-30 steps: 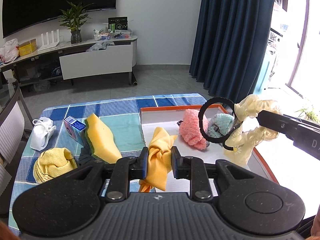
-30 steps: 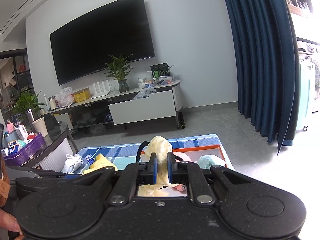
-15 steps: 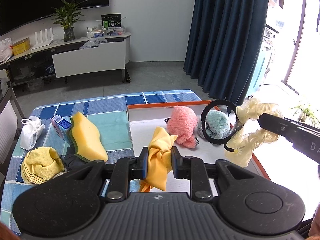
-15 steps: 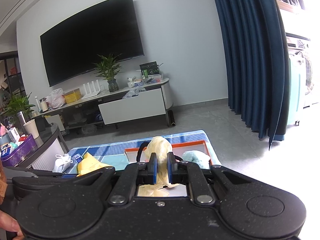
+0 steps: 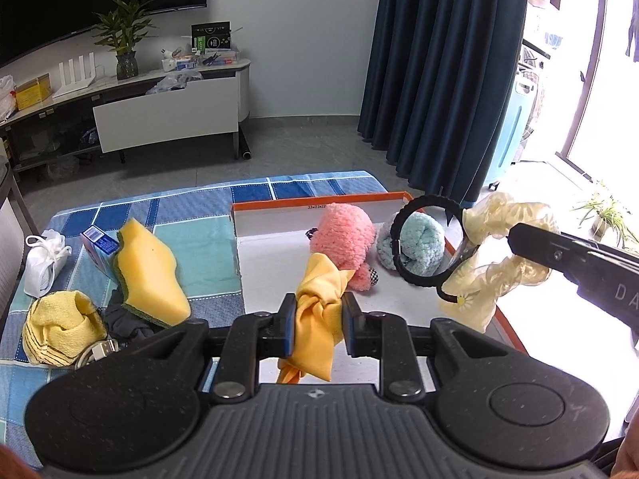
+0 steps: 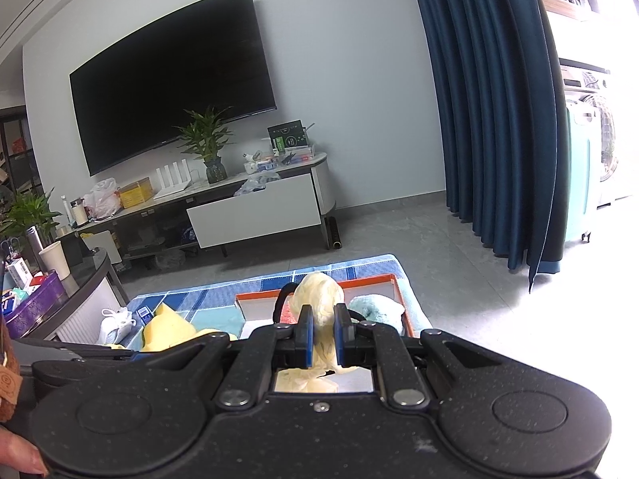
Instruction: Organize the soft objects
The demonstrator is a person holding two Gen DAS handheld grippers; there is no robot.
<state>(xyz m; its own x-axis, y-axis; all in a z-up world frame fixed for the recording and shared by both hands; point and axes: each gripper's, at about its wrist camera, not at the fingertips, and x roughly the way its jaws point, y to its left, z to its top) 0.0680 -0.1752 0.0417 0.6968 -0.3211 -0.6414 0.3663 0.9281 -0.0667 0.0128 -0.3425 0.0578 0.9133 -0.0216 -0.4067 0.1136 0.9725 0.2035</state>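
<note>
Orange cloth (image 5: 317, 319) pinched in left fingers (image 5: 288, 325), pale-yellow scrunchie (image 6: 319, 319) in right fingers (image 6: 305, 335), above tray (image 5: 319, 202).

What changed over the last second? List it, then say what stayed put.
Nothing was grabbed or released. Both cameras' views shifted slightly; the pale yellow scrunchie and black hair ring now hang before the blue plush.

Unchanged: left gripper clamps the orange cloth; right gripper clamps the scrunchie.

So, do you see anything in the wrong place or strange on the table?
Yes. A small blue box stands tilted against the yellow sponge on the blue checked cloth, a hard thing among soft ones. A white cable lies loose beside the folded yellow towel. The rest looks ordinary.
</note>
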